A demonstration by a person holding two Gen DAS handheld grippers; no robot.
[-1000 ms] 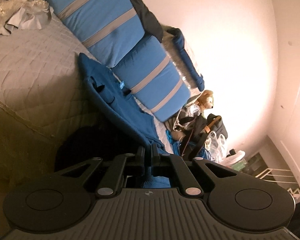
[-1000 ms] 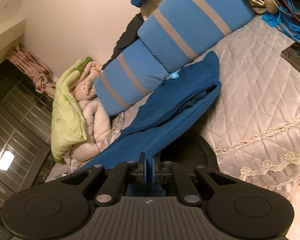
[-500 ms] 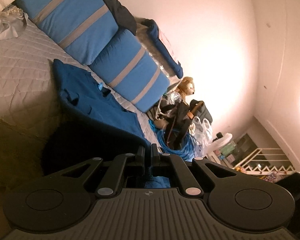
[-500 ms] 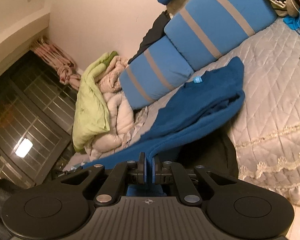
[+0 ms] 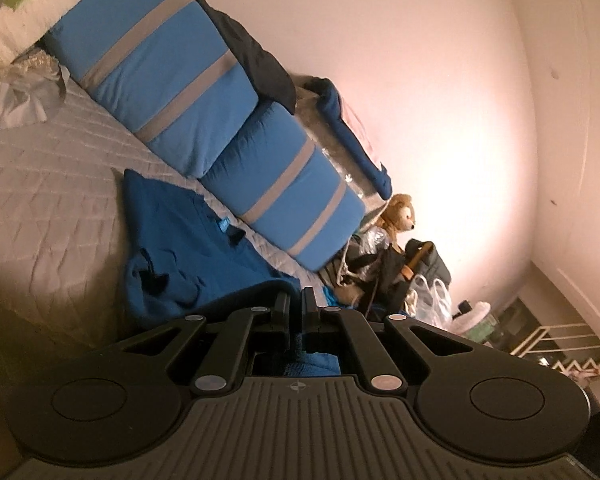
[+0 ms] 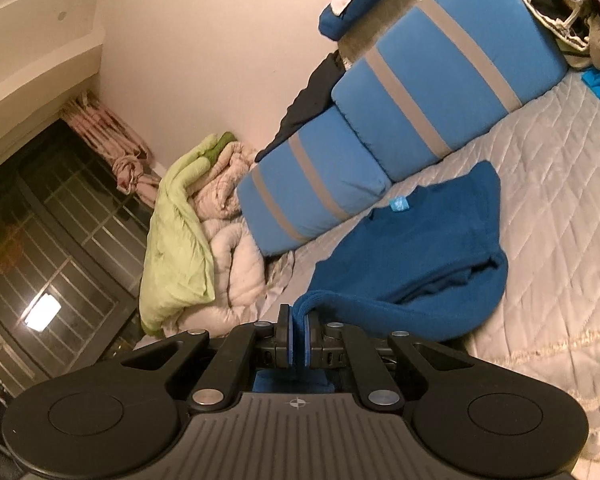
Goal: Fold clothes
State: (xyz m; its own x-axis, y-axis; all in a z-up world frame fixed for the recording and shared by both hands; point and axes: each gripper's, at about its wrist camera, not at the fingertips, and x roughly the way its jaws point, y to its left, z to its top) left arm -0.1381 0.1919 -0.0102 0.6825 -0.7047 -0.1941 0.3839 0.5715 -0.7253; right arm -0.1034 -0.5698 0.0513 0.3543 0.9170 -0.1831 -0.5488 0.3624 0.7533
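You are clamping the blue sweater (image 6: 416, 256) with both tools. Your right gripper (image 6: 298, 320) is pinching a folded edge of the knit between its blue pads (image 6: 285, 334), and the cloth is running from the jaws away and to the right, sagging onto the quilted bedspread (image 6: 548, 200). Your left gripper (image 5: 295, 308) is squeezed tight on another edge of the same sweater (image 5: 180, 248), with blue fabric showing between and behind its fingers; the body of the garment is lying ahead and to the left of that tool. A small light-blue neck label (image 6: 399, 205) is showing well ahead of the right tool, its writing too small to read. Beyond the sweater, two blue pillows with grey stripes (image 6: 380, 128) are leaning along the wall. A teddy bear (image 5: 400, 216) is sitting ahead and to the right of your left tool
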